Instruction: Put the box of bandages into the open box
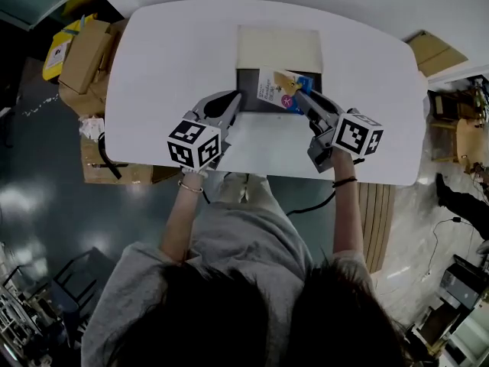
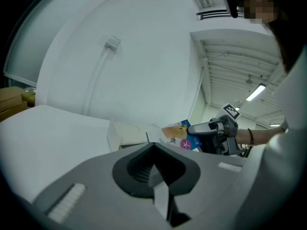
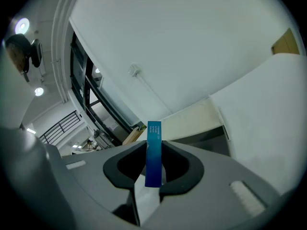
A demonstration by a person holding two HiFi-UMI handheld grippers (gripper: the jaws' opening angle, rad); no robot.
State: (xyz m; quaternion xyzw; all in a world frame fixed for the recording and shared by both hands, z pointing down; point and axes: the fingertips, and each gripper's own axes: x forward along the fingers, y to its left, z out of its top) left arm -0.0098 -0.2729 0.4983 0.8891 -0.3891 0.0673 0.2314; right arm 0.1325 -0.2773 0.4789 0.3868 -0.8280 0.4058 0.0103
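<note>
At the near edge of the white table, the person holds one gripper in each hand, both pointed away from the body toward the table centre.

Left gripper: jaws brought together, with nothing between them. Its tips lie just beside the left side of the open box. The left gripper view confirms the jaws meet at a point and are empty.

Right gripper: jaws clamped on the box of bandages, gripping it at its right end. In the right gripper view, the blue narrow edge of the box of bandages stands upright between the two pads.

The box of bandages is held tilted over the right part of the dark opening of the open box. Contact with the interior cannot be determined.

Beyond the opening, the cream lid flap lies folded back flat on the table.

Left of the table, brown cardboard cartons stand on the floor.
</note>
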